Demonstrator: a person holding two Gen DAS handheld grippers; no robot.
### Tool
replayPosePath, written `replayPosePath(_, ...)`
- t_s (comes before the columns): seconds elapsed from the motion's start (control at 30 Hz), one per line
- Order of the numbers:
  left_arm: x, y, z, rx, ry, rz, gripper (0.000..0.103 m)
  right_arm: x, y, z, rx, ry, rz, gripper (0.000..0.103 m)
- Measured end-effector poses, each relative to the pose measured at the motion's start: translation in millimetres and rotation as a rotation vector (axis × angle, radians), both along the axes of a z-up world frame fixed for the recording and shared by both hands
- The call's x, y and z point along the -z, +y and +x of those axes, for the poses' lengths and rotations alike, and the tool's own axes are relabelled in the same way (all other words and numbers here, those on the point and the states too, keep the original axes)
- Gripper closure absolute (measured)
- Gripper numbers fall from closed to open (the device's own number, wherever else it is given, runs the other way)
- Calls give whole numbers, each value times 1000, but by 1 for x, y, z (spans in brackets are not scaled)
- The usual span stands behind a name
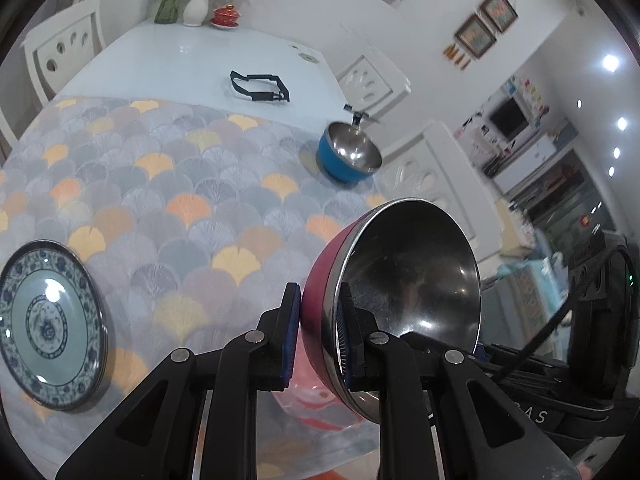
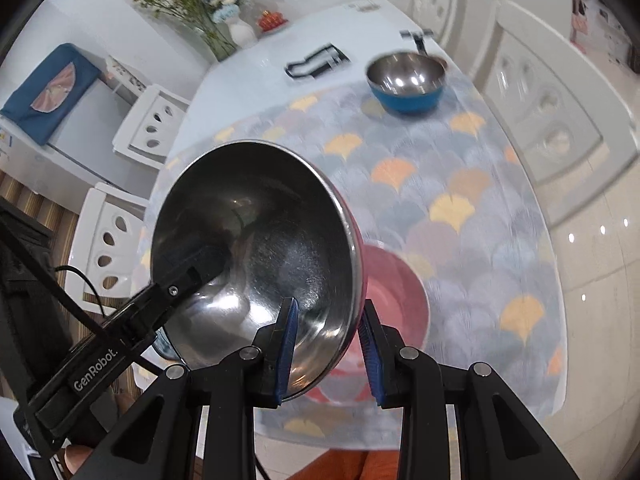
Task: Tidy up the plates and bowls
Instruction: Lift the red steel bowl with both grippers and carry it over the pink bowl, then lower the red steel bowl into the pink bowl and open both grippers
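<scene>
1. We see a red bowl (image 1: pixel 320 276) with a steel inside (glossy, mirror-like), raised off the cloth and tipped on its side.
2. We find a blue bowl (image 2: pixel 408 80) with a steel lining, upright at the far edge of the patterned cloth.
3. We spot a blue-and-white patterned plate (image 1: pixel 50 324), flat at the cloth's near left.
4. We notice a pink dish (image 2: pixel 394 292) lying beneath the raised bowl.

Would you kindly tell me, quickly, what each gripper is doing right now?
Left gripper: shut on the rim of the red steel bowl.
Right gripper: shut on the opposite rim of the same bowl, lifted over the table.
</scene>
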State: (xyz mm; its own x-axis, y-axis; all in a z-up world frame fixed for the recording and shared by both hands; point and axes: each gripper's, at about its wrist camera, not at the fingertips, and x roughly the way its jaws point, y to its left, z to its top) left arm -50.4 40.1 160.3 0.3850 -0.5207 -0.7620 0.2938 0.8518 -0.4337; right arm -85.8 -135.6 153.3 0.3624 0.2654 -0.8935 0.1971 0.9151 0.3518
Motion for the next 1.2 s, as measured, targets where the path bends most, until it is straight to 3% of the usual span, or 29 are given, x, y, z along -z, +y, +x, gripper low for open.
replayPosePath(0.13,16,-15,-15,25,-30,97,90,25,-3,-14,20,69,-3,72)
replayPosePath(0.23,30,-22,-21,46,-19,124,90,35,-6,-21,33,97,-16,72)
replayPosePath(0.63,56,-30,-28,78,32,155,89,63,-11,-30,56,168,-24,72)
replayPosePath(0.87,62,-29,-24,69,30,173,76,63,-9,-28,50,164,-44,72)
replayPosePath(1.07,62,-22,-24,60,9,196,75,64,-7,-30,34,163,-36,72)
replayPosePath(1.2,73,-9,-23,36,62,179,75,65,-5,-33,26,165,-33,72)
